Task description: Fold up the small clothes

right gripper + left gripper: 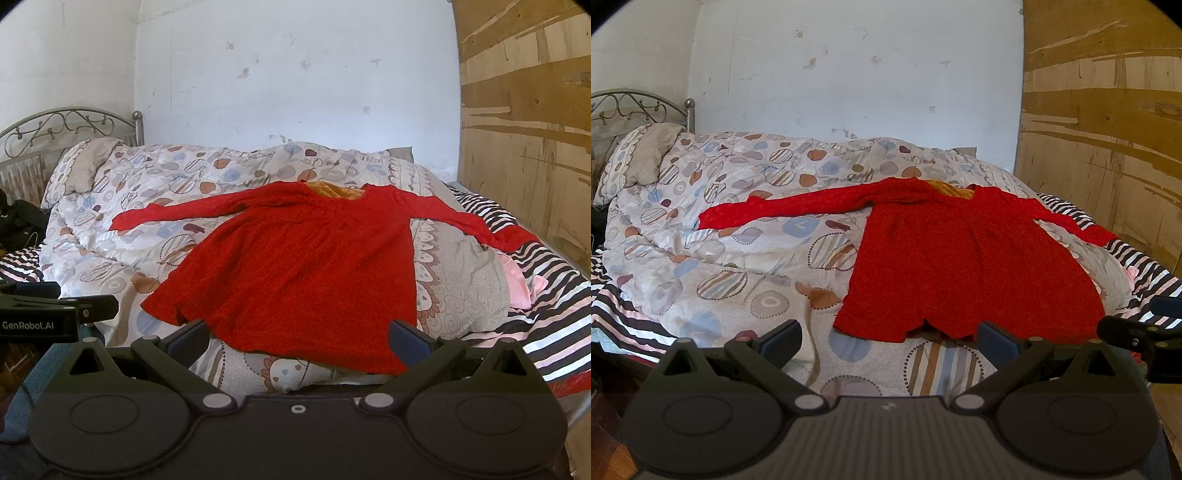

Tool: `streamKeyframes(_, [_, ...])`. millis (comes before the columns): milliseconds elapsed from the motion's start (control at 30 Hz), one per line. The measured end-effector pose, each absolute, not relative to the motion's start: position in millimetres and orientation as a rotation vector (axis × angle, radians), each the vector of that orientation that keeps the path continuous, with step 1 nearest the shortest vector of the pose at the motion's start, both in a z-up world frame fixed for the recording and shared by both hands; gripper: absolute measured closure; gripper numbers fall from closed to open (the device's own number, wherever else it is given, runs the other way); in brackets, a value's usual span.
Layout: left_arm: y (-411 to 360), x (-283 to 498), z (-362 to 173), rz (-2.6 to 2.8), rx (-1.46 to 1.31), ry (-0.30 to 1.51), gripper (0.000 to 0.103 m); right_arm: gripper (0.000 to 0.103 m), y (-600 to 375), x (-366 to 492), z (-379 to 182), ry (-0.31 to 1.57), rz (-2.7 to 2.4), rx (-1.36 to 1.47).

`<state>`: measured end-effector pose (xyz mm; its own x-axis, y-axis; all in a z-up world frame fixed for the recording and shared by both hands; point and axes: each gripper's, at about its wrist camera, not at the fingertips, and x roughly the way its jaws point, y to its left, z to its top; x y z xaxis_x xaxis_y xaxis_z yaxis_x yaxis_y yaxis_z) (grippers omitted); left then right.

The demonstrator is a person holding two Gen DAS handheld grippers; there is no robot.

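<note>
Red long-sleeved top lies flat, spread out on a patterned duvet, both sleeves stretched sideways, orange lining visible at neckline. Its hem sits just ahead of the left gripper, mostly toward the right finger; in the right wrist view the hem spans the gap between the fingers of the right gripper and looks to overlap the right fingertip. Both grippers spread wide, nothing between the fingers, neither touching cloth as far as can be told.

Surface: bed with circle-and-heart print duvet, rumpled, over a black-white-pink striped sheet showing at the edges. Pillow far left of the fingers, against a metal scrolled headboard. Pink cloth bunched right of the top, beyond the right finger. White scuffed wall straight ahead; plywood panel on the far right. Dark item far left by the bed edge, unclear what.
</note>
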<state>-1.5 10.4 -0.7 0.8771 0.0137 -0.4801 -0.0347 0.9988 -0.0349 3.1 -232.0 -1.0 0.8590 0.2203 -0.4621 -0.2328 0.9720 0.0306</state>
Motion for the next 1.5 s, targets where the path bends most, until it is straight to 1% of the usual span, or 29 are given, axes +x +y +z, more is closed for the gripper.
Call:
streamKeyframes(1300, [12,-2,-2,0.029,-0.045,0.508,0.0,0.0,-229,4,-2,0.489,0.23,-0.032])
streamKeyframes(1500, [19,24,7,0.048,-0.035,0.563,0.0,0.0,-229,23,2,0.547,0.207,-0.065])
